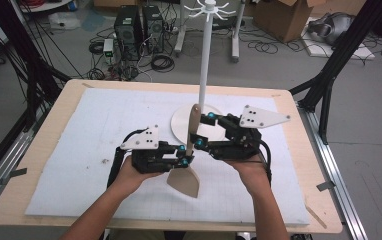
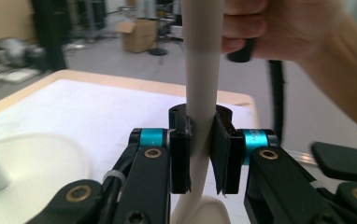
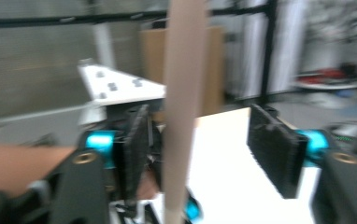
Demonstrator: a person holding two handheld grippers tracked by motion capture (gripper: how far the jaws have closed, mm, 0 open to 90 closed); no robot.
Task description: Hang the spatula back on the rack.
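We are holding a beige spatula [image 1: 189, 150] upright over the white mat [image 1: 79, 150] on the counter [image 1: 299, 165], just in front of the round base of the white hanging stand [image 1: 205, 75]. Its broad blade [image 1: 184, 182] is pointing down, and the narrow handle is rising toward the stand's pole.

The left gripper [image 1: 185, 156] is clamping the handle low, just above the blade; in the left gripper view its fingers [image 2: 180, 156] are pressing on both sides of the handle. The right gripper [image 1: 204, 131] is standing higher on the handle, with its jaws spread. In the right gripper view one pad [image 3: 137, 144] is close beside the handle and the other [image 3: 274, 149] is well apart, so it is not gripping yet.

We are judging the spatula as light and stiff, probably wood or hard plastic with a smooth, slightly slippery surface. Held at one low point, it can swing between the pads. A second hold higher on the handle, where it is straight and even, should be steadying it. The blade edge is thinner, so we are avoiding a grip there.
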